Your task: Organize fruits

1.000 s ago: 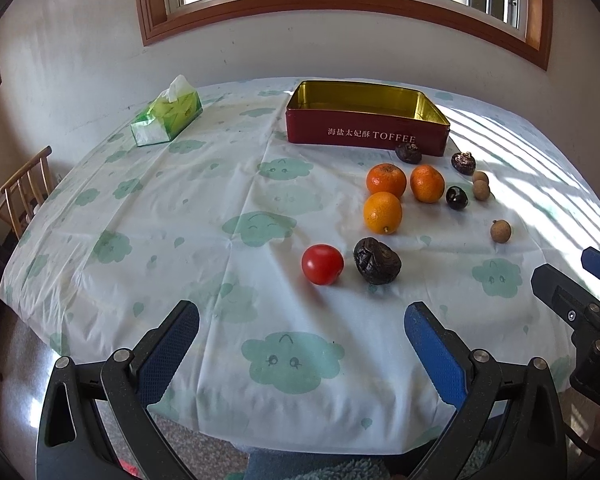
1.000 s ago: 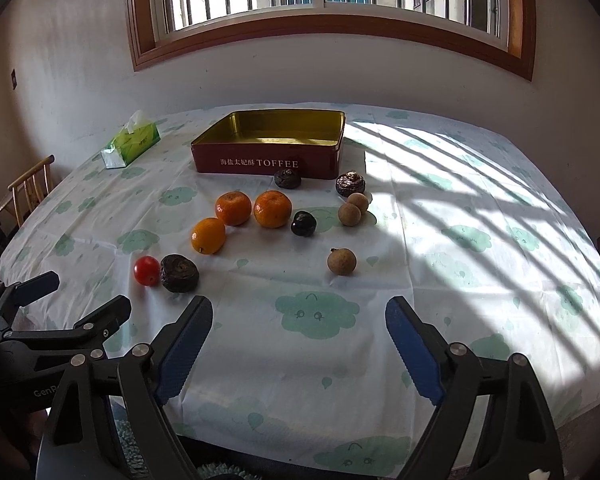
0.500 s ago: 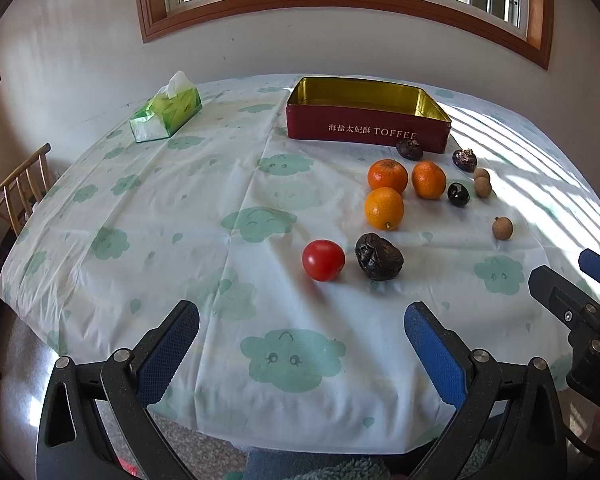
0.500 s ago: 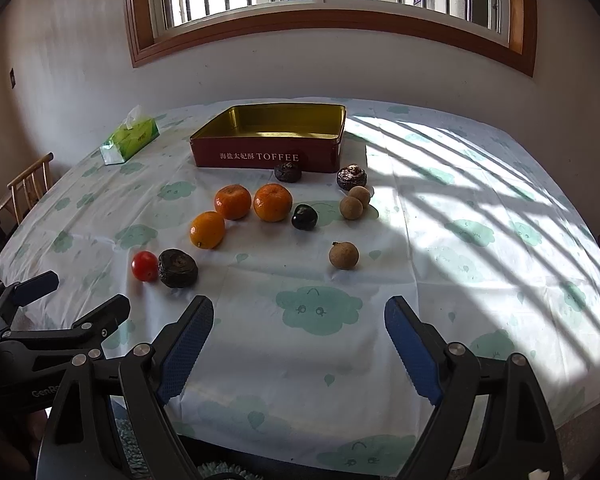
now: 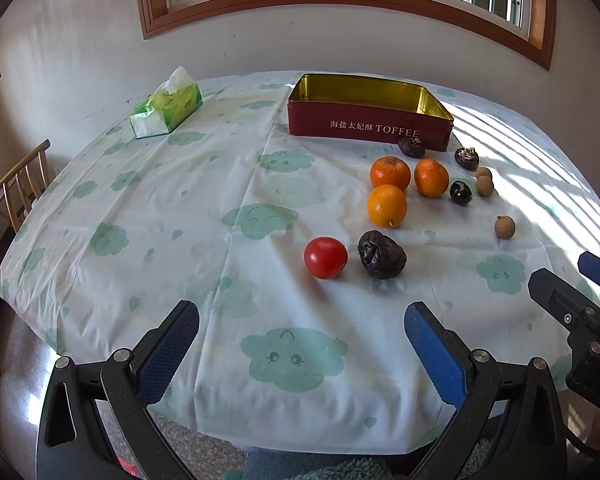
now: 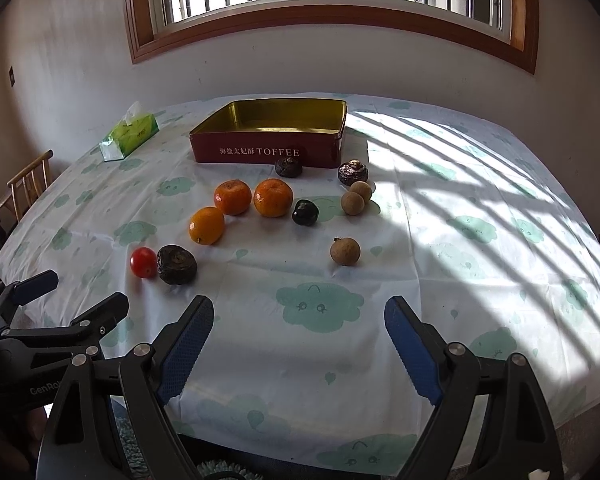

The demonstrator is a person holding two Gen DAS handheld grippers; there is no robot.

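A white plastered wall (image 6: 80,60) rises behind the table (image 6: 480,200), which wears a pale cloth printed with green clouds. A wood-framed window (image 6: 324,12) with barred panes throws striped sunlight across the table's right side. A wooden chair (image 5: 20,184) stands at the left edge, and the floor (image 5: 24,360) below looks like polished stone, though it is dim there.
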